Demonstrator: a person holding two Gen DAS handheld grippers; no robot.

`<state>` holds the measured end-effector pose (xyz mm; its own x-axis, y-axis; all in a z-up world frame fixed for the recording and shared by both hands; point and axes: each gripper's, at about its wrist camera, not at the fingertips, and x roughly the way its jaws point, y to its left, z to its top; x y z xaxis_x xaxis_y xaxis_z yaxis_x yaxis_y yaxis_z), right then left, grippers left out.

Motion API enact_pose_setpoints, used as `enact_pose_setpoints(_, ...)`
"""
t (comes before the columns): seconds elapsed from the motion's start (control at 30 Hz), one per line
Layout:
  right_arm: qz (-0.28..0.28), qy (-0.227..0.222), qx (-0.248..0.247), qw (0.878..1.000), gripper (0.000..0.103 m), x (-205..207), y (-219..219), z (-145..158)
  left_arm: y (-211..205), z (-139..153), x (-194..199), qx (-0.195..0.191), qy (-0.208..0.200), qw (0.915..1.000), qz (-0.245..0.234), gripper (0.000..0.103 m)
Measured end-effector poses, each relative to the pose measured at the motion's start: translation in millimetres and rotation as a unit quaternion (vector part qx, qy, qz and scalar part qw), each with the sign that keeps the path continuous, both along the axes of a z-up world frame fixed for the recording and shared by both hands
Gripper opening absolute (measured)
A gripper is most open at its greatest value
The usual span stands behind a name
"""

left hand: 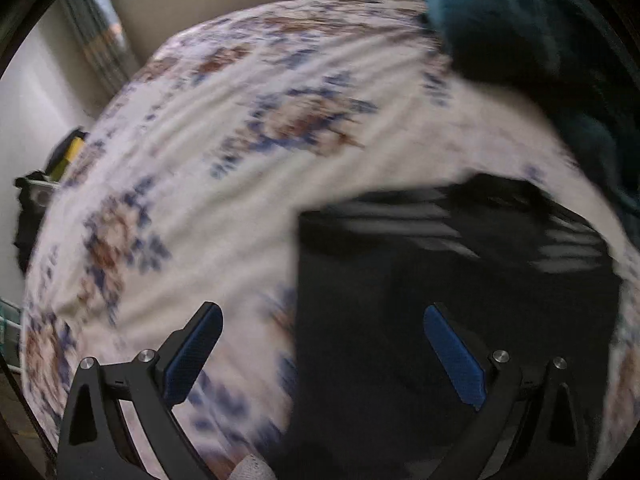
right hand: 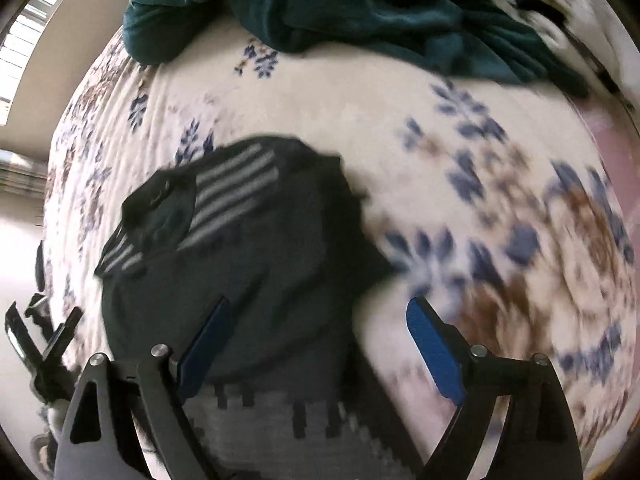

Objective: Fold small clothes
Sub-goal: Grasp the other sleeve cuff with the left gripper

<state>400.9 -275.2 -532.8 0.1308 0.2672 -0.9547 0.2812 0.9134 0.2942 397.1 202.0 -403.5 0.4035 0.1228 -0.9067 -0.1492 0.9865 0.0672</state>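
So both views are pretty motion-blurred, but here's what I can make out. There's a small dark sweater [right hand: 256,248] with grey stripes near the collar lying flat on the bed [left hand: 240,168], which has a white cover with blue and brown flowers. From the right wrist view the striped collar end points toward the far side of the bed, and a grey patterned band runs across the near hem.

The left tongs [left hand: 320,356] are spread wide with nothing between the blue pads; one pad [left hand: 454,356] is over the sweater [left hand: 440,300], the other is over bare cover. The right tongs [right hand: 316,356] are spread wide too and gripping nothing, sitting over the sweater's near right edge.

A rumpled teal blanket [right hand: 360,8] is heaped along the far edge of the bed, apart from the sweater.
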Motion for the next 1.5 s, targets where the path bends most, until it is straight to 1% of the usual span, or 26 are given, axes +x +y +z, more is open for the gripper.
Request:
enact_pose_setpoints(0.1, 0.004, 0.011, 0.014, 1.0, 0.092, -38.2, -18.6, 20.8, -49.8, 3.7, -46.0, -0.035, 0.031, 0.9986, -0.025, 0.103)
enact_pose_setpoints(0.2, 0.025, 0.025, 0.023, 0.999, 0.092, -70.2, -41.5, 27.6, -107.4, -5.8, -94.5, -0.045, 0.079, 0.9947, -0.048, 0.103)
enact_pose_setpoints(0.3, 0.063, 0.046, 0.034, 0.996, 0.092, -91.9, -61.9, 23.8, -180.1, -20.7, -157.4, -0.05, 0.134, 0.9875, -0.066, 0.103)
enact_pose_setpoints(0.4, 0.124, 0.064, 0.041, 0.989, 0.092, -105.5, -85.0, 13.9, -248.5, -36.5, -211.1, -0.052, 0.183, 0.979, -0.073, 0.103)
enact_pose_setpoints(0.47, 0.157, 0.072, 0.044, 0.984, 0.092, -108.1, -99.0, 7.7, -287.3, -47.3, -239.8, -0.062, 0.209, 0.9734, -0.072, 0.103)
enact_pose_setpoints(0.53, 0.181, 0.074, 0.048, 0.979, 0.092, -107.9, -114.3, 3.9, -324.5, -60.9, -264.9, -0.063, 0.226, 0.9695, -0.072, 0.103)
enact_pose_setpoints(0.63, 0.195, 0.067, 0.059, 0.977, 0.092, -94.2, -137.4, -3.4, -366.1, -84.7, -286.4, -0.062, 0.245, 0.9645, -0.077, 0.103)
enact_pose_setpoints(0.7, 0.19, 0.056, 0.07, 0.978, 0.092, -78.5, -145.6, -8.7, -384.0, -97.6, -291.6, -0.06, 0.246, 0.964, -0.083, 0.103)
enact_pose_setpoints(0.8, 0.182, 0.041, 0.101, 0.977, 0.091, -45.8, -144.1, -23.7, -406.8, -123.9, -291.4, -0.06, 0.26, 0.9596, -0.09, 0.103)
enact_pose_setpoints(0.83, 0.184, 0.037, 0.116, 0.975, 0.091, -28.4, -139.5, -33.3, -411.1, -131.4, -289.0, -0.05, 0.263, 0.9593, -0.089, 0.103)
enact_pose_setpoints(0.9, 0.186, 0.029, 0.136, 0.973, 0.084, -1.7, -127.7, -47.8, -413.5, -139.1, -281.9, -0.041, 0.26, 0.9612, -0.081, 0.103)
enact_pose_setpoints(0.97, 0.194, 0.026, 0.156, 0.968, 0.079, 31.8, -108.4, -69.1, -412.5, -141.2, -274.8, -0.042, 0.251, 0.9646, -0.068, 0.103)
enact_pose_setpoints(1.07, 0.201, 0.034, 0.182, 0.962, 0.079, 76.3, -77.7, -104.9, -404.9, -139.2, -262.2, -0.052, 0.236, 0.9693, -0.047, 0.102)
enact_pose_setpoints(1.1, 0.205, 0.04, 0.197, 0.958, 0.079, 89.1, -66.8, -117.2, -401.2, -137.7, -256.3, -0.052, 0.229, 0.971, -0.042, 0.099)
enact_pose_setpoints(1.13, 0.206, 0.052, 0.203, 0.956, 0.079, 102.6, -54.2, -131.6, -399.9, -135.8, -253.1, -0.049, 0.219, 0.9738, -0.037, 0.091)
enact_pose_setpoints(1.17, 0.206, 0.062, 0.206, 0.955, 0.079, 109.6, -46.2, -140.5, -391.5, -131.3, -247.6, -0.046, 0.214, 0.9752, -0.036, 0.075)
enact_pose_setpoints(1.2, 0.207, 0.069, 0.214, 0.952, 0.081, 117.3, -36.2, -150.0, -389.0, -127.9, -243.9, -0.045, 0.206, 0.9769, -0.035, 0.063)
enact_pose_setpoints(1.23, 0.204, 0.067, 0.216, 0.953, 0.081, 122.2, -28.5, -153.8, -388.1, -124.2, -240.9, -0.042, 0.2, 0.9784, -0.032, 0.034)
enact_pose_setpoints(1.27, 0.203, 0.06, 0.217, 0.953, 0.08, 124.9, -23.3, -153.9, -385.8, -118.5, -233.2, -0.041, 0.194, 0.9796, -0.03, 0.01)
enact_pose_setpoints(1.3, 0.204, 0.051, 0.214, 0.954, 0.062, 127.6, -17.7, -151.0, -381.6, -113.8, -229.1, -0.047, 0.191, 0.9801, -0.026, 0.008)
enact_pose_setpoints(1.33, 0.21, 0.042, 0.208, 0.954, 0.045, 128.5, -13.1, -147.3, -375.2, -109.7, -225.8, -0.065, 0.19, 0.9794, -0.019, 0.006)
enact_pose_setpoints(1.37, 0.222, 0.04, 0.199, 0.954, 0.013, 129.5, -5.4, -143.1, -366.3, -105.5, -223.0, -0.081, 0.187, 0.979, -0.009, 0.005)
enact_pose_setpoints(1.4, 0.227, 0.039, 0.186, 0.955, 0.013, 129.9, 1.8, -138.5, -358.0, -100.5, -222.9, -0.096, 0.18, 0.979, 0.003, 0.004)
enact_pose_setpoints(1.43, 0.231, 0.034, 0.18, 0.955, 0.012, 130.3, 7.9, -132.8, -345.5, -93.0, -222.2, -0.103, 0.169, 0.9801, 0.019, 0.004)
enact_pose_setpoints(1.5, 0.236, 0.034, 0.17, 0.956, 0.012, 131.3, 14.4, -124.5, -325.0, -80.4, -223.3, -0.1, 0.16, 0.9812, 0.04, 0.004)
